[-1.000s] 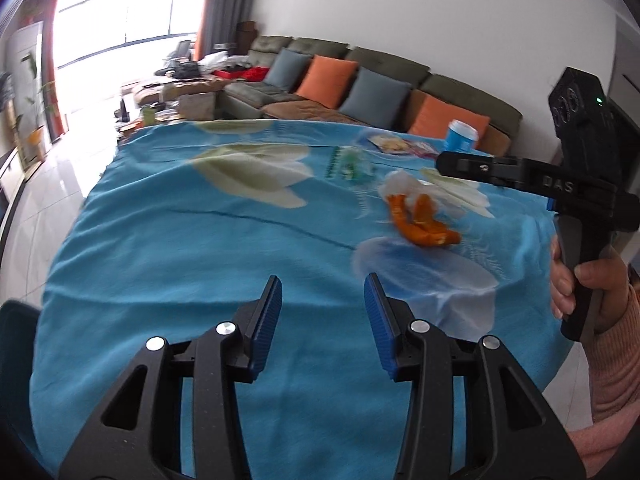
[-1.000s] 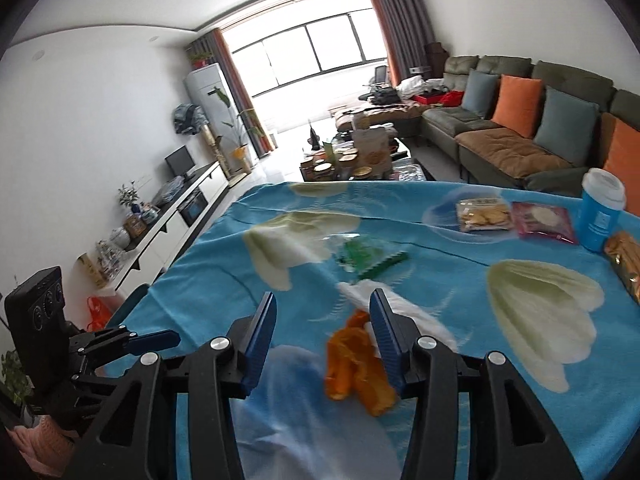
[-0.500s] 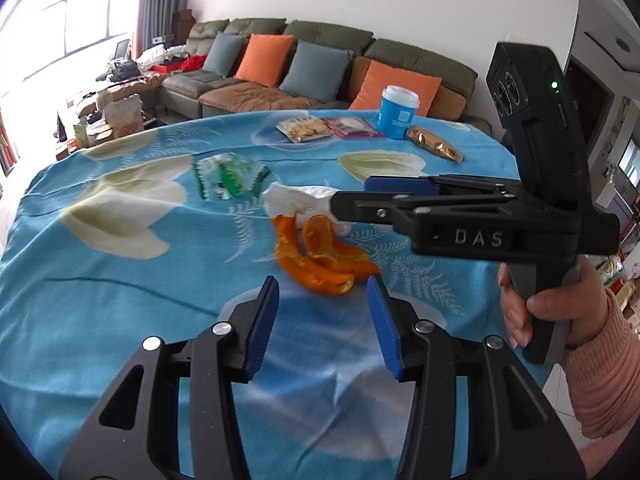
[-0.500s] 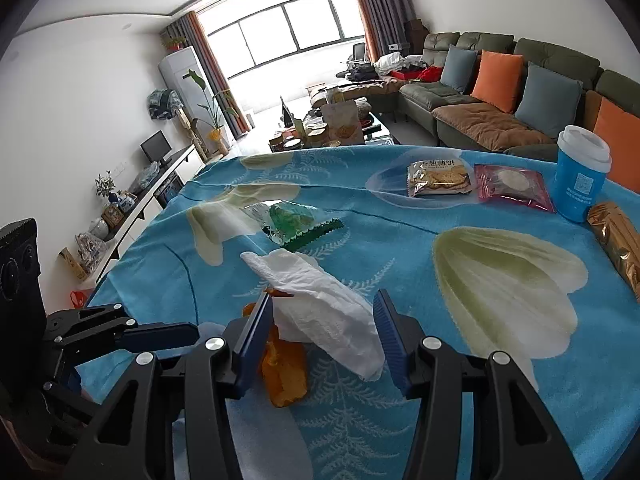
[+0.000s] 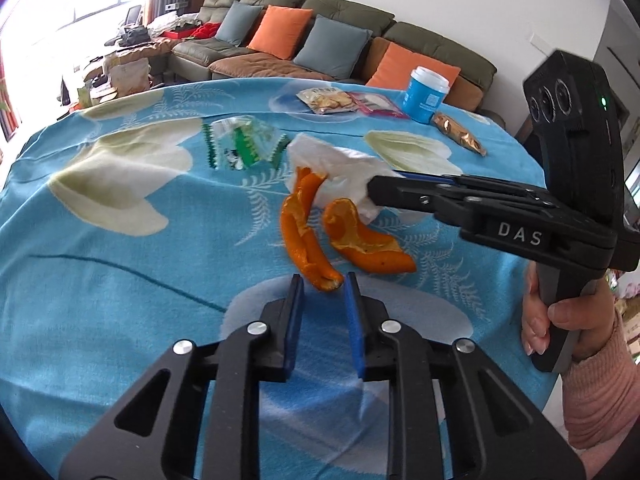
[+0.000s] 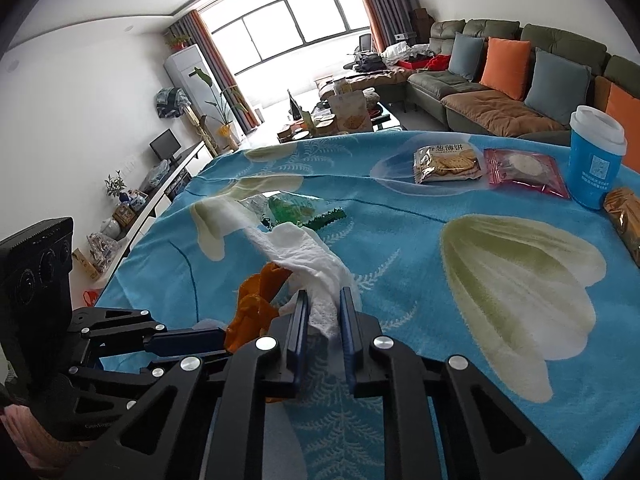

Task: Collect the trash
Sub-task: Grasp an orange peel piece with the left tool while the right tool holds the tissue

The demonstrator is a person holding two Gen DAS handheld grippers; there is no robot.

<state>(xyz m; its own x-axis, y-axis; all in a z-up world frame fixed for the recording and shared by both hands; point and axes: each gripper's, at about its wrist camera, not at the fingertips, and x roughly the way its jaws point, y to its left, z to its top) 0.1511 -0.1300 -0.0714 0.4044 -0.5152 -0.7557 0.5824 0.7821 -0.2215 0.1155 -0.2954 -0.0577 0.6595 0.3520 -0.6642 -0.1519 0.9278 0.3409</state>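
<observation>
Two curled pieces of orange peel [image 5: 308, 236] lie on the blue flowered tablecloth [image 5: 120, 280], against a crumpled white tissue [image 5: 340, 168]. My left gripper [image 5: 323, 282] has its jaws closing, and the near tip of the longer peel fills the narrow gap between the blue pads. My right gripper [image 6: 324, 300] comes in from the right in the left wrist view. Its jaws are closing too, pinching the near end of the white tissue [image 6: 316, 264], which drapes over the orange peel [image 6: 256, 304].
A clear and green wrapper [image 6: 296, 210] lies just beyond the tissue. Further back are a cracker packet [image 6: 446, 164], a pink packet [image 6: 524, 172], a blue lidded cup [image 6: 596, 156] and a golden snack packet [image 6: 624, 216]. A sofa stands behind the table.
Both pairs of jaws have narrowed from wide apart. The left gripper moved forward up to the peel's tip. The right gripper closed on the tissue's near end.
</observation>
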